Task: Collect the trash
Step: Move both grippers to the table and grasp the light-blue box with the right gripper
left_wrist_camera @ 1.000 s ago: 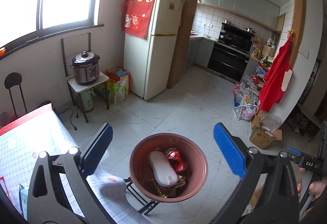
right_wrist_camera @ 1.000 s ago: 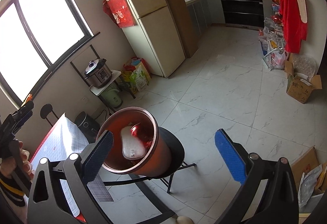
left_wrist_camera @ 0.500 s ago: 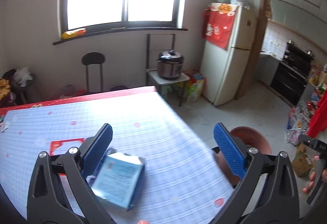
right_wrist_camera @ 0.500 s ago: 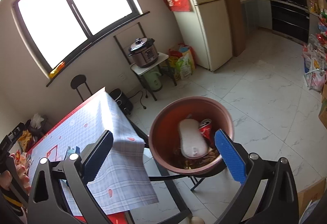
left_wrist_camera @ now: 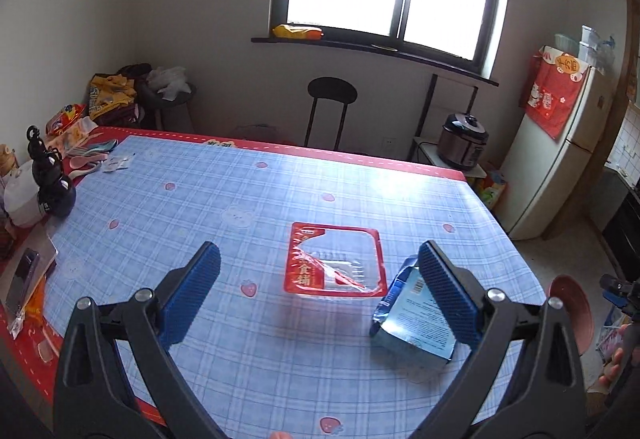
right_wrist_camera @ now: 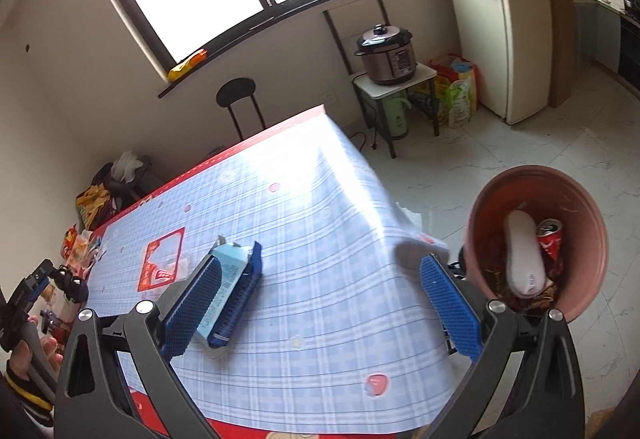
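Note:
A flat red-and-clear plastic wrapper (left_wrist_camera: 334, 261) lies on the blue checked tablecloth (left_wrist_camera: 240, 207), between my left gripper's (left_wrist_camera: 320, 295) open fingers and a little beyond them. A blue carton (left_wrist_camera: 412, 315) lies on its side by the left gripper's right pad. In the right wrist view the carton (right_wrist_camera: 232, 287) lies by the left pad of my open, empty right gripper (right_wrist_camera: 320, 303), and the wrapper (right_wrist_camera: 162, 263) is further left. The brown trash bowl (right_wrist_camera: 536, 239), with a white object and a red can inside, stands off the table's right edge; it also shows in the left wrist view (left_wrist_camera: 570, 303).
A dark bottle (left_wrist_camera: 54, 183), a white jar and spoons stand at the table's far left. A phone (left_wrist_camera: 24, 275) lies near the left edge. A black stool (left_wrist_camera: 332, 107), a rice cooker on a small stand (right_wrist_camera: 388, 55) and a fridge (right_wrist_camera: 516, 19) are beyond the table.
Both grippers have swung left from the trash bowl to over the table. The wrapper and carton have come into view; the bowl is now at the right edge. Both stay open.

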Available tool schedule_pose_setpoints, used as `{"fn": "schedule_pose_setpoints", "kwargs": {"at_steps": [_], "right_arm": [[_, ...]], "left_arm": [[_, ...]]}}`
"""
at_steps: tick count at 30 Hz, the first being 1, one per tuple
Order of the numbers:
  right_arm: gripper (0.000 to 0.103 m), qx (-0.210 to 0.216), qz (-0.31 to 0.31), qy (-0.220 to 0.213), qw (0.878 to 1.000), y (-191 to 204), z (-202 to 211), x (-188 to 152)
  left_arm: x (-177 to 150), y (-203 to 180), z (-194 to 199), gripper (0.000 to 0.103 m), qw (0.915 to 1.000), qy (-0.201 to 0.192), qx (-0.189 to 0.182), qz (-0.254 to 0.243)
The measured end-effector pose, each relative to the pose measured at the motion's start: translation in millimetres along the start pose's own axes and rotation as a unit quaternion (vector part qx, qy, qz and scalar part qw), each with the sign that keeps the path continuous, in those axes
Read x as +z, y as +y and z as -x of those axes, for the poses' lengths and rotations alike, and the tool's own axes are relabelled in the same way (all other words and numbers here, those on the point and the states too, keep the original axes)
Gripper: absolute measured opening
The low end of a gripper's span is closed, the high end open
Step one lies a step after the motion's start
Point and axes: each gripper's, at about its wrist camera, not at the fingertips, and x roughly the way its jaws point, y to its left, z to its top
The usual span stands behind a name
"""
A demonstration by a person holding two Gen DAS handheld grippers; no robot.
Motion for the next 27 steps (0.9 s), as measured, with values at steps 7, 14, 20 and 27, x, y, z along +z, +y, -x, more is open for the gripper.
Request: {"fn": "schedule_pose_setpoints", "kwargs": {"at_steps": [7,14,20,27], "right_arm": [[0.098,0.043,0.012,0.055,0.998,57.9,-70.7,-22.3],[0.09,0.03,0.019,0.102,0.994,91.3,-142.5,-54.9],[0.083,0.011,0.013,0.123,0.992,107.8,-186.7,-69.4],[0.081,0.0,-0.02,0.142,0.99,113.1,-209.0,-85.7]], "left_arm": [[-8.3,55.8,-18.8,0.098,0.9987,0.036,0.007,0.035],[-16.9,98.9,-45.1,0.097,0.9961,0.069,-0.004,0.055],[-18.1,114.0,-63.7,0.097,0.9955,0.08,-0.023,0.045],[-23.5,132.0,-76.7,0.097,0.9939,0.092,-0.031,0.052]]}}
